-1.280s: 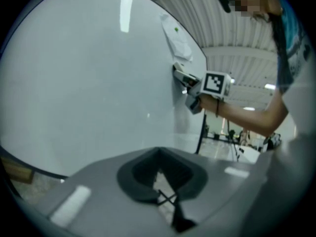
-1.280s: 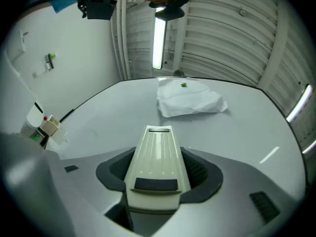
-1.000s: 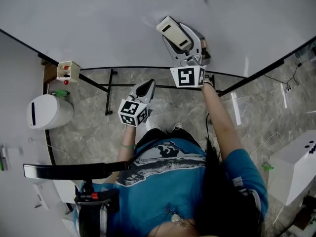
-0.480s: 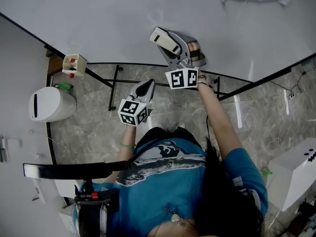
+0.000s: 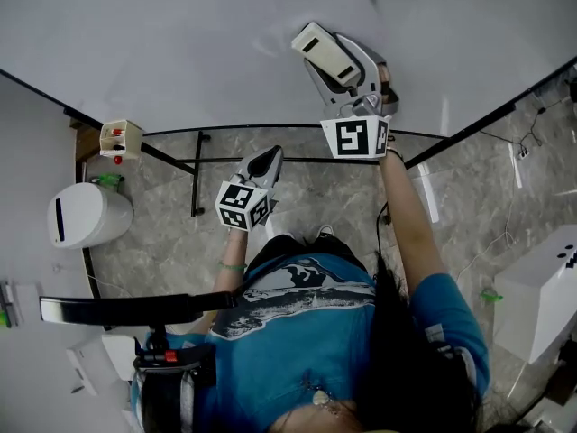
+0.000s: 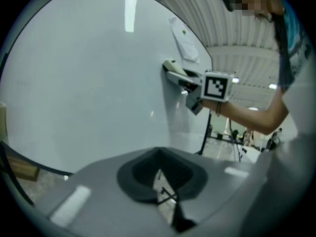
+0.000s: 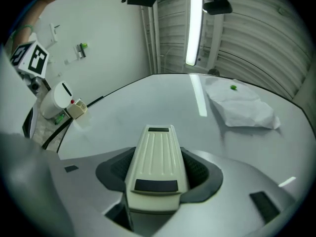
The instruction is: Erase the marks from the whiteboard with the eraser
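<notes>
I clamp the eraser (image 5: 326,54) lengthwise in the right gripper (image 5: 353,81), touching the far whiteboard (image 5: 162,52) (left gripper (image 5: 261,162) closed, empty, nearer).

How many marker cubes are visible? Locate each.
2. One black-and-white marker cube on the left gripper, over the floor; the other on the right gripper, by the whiteboard.

right gripper (image 5: 350,69) and eraser (image 5: 325,49) slid rightward, farther up the whiteboard (image 5: 171,43)
</notes>
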`<state>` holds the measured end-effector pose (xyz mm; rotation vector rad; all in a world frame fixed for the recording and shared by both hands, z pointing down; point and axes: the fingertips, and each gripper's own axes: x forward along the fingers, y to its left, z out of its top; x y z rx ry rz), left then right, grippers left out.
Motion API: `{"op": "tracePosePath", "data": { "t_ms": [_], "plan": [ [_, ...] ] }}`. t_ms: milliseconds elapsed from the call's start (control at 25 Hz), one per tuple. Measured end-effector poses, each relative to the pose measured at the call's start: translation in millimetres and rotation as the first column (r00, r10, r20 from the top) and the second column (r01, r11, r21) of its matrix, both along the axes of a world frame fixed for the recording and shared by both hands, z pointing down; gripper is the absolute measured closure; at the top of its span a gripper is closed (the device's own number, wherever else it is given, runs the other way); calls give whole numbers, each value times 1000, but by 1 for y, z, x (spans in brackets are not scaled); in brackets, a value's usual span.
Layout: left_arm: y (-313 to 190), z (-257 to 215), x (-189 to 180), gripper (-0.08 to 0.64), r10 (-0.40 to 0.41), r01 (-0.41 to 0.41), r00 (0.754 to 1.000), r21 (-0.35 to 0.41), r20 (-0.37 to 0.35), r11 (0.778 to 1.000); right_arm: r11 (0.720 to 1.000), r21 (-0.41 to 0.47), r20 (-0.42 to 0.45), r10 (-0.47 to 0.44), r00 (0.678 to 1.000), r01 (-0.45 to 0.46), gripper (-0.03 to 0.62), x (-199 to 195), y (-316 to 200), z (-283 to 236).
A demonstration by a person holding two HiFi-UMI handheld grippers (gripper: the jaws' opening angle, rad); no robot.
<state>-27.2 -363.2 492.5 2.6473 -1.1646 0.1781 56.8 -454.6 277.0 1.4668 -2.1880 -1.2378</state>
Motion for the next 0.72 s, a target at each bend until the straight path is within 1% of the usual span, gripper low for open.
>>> {"op": "tracePosePath", "data": {
  "t_ms": [120,200,320,400,480,560,640,720],
  "plan": [
    [-2,-1,17,555,39,-39,999,2,-1,999,999,42,82,23,996,-27,330,42,3,-35],
    [-3,-1,28,555,64,-64,998,3,0,998,996,82,160,31,987,-44,330,73,7,-58],
    [-3,-1,42,555,91,-91,996,4,1,996,991,69,296,93,951,-118,330,132,9,-79],
    [-3,-1,50,555,104,-104,995,3,2,995,984,65,362,129,923,-164,330,172,11,-89],
    [-3,0,55,555,110,-110,994,2,4,994,979,79,409,142,901,-190,330,205,15,-98],
    [-3,0,57,555,113,-113,994,0,4,994,974,80,443,156,883,-212,330,229,18,-104],
    [-3,1,57,555,111,-111,994,-1,4,994,971,74,459,171,872,-229,330,243,20,-105],
    [-3,2,56,555,103,-103,995,-1,4,995,971,65,464,175,868,-231,330,248,20,-104]
  ]
}}
